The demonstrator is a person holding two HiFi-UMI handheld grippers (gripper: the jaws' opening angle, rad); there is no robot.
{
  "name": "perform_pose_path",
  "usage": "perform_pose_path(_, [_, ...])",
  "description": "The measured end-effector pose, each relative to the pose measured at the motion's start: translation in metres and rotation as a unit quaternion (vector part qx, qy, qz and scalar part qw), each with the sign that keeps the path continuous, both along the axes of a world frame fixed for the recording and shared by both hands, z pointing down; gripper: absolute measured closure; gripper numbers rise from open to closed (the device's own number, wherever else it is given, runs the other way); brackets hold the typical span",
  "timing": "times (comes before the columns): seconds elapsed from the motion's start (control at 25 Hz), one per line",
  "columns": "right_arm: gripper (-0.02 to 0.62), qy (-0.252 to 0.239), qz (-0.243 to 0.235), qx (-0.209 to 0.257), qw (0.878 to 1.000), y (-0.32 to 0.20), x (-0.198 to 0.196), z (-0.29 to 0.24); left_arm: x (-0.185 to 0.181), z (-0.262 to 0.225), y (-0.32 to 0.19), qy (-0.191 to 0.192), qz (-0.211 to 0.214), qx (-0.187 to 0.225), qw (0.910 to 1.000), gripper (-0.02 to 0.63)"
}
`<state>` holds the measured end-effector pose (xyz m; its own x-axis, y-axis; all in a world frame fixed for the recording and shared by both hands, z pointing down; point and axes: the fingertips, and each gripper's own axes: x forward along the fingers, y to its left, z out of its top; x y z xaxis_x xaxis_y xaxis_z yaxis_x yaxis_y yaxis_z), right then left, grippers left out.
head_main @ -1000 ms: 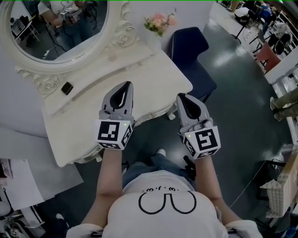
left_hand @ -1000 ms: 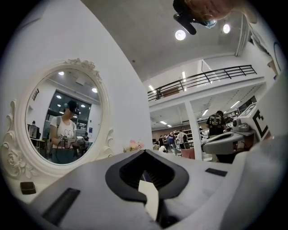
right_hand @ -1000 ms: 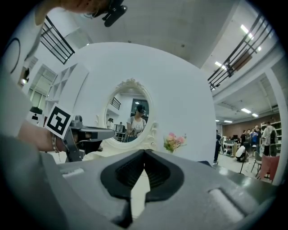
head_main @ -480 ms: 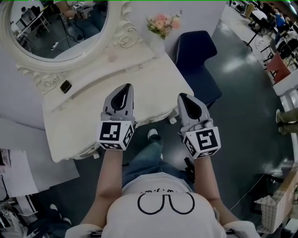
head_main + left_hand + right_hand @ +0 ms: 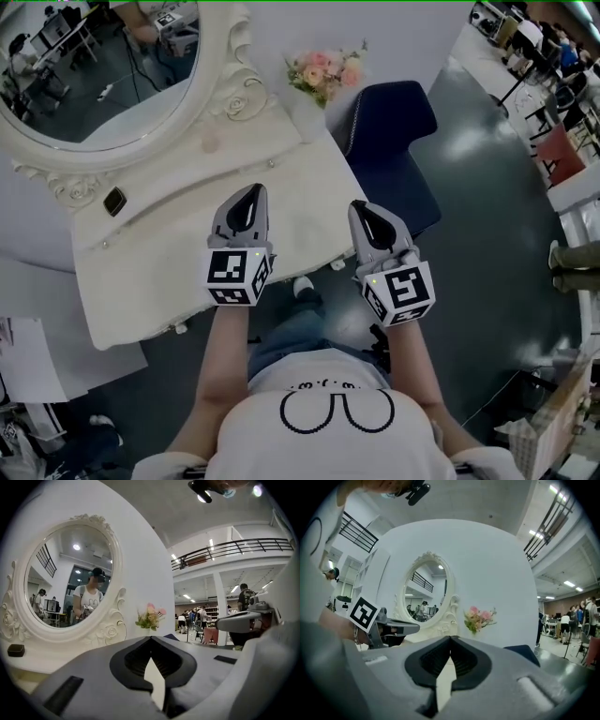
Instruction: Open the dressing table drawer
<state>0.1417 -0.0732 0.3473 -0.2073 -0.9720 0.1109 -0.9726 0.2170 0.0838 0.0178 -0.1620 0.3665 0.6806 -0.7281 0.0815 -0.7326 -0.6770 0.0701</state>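
Jaws of the left hand-held gripper (image 5: 253,191) are pressed together at their tips with nothing between them, and its own view (image 5: 151,637) shows only pale desk surface through the slit below the closed tips. The right hand-held gripper (image 5: 360,207) is closed the same way, tip against tip and empty, again with only pale surface behind the slit (image 5: 451,638). In the head view both point away from the person, side by side and apart. The left one is over the white desk (image 5: 159,272) near its front edge and the right one over the desk's right front corner; neither is seen touching it. The drawer (image 5: 315,262) shows only as a thin strip under that front edge, below and between the two tools, and looks closed. A shoe (image 5: 302,286) stands on the floor just beneath it. The head view alone shows a navy chair (image 5: 389,141) beside the desk's right end. The left gripper view looks level across the desk to the oval mirror (image 5: 70,573), which reflects a person in a white shirt, and to a small dark box (image 5: 15,649) at its foot. It also takes in pink flowers (image 5: 150,618) and the right tool at the frame's right. The right gripper view shows the left tool's marker cube (image 5: 363,612) at its left.
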Motion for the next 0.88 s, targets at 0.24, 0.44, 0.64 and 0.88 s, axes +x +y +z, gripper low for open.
perform_pose_path(0.24, [0.594, 0.005, -0.034, -0.039, 0.999, -0.056, 0.022, 0.024, 0.012, 0.036, -0.052, 0.003, -0.055, -0.052, 0.9971, 0.601])
perform_pose_path(0.44, [0.594, -0.002, -0.061, -0.077, 0.995, -0.094, 0.032, 0.043, 0.021, 0.071, -0.077, -0.018, -0.081, -0.104, 0.9911, 0.445])
perform_pose_path(0.64, [0.595, 0.000, -0.078, -0.100, 0.992, -0.119, 0.037, 0.065, 0.028, 0.100, -0.093, -0.030, -0.100, -0.129, 0.9862, 0.445])
perform_pose_path(0.88, [0.594, -0.005, -0.096, -0.125, 0.987, -0.136, 0.037, 0.087, 0.029, 0.135, -0.106, -0.051, -0.129, -0.158, 0.9776, 0.445])
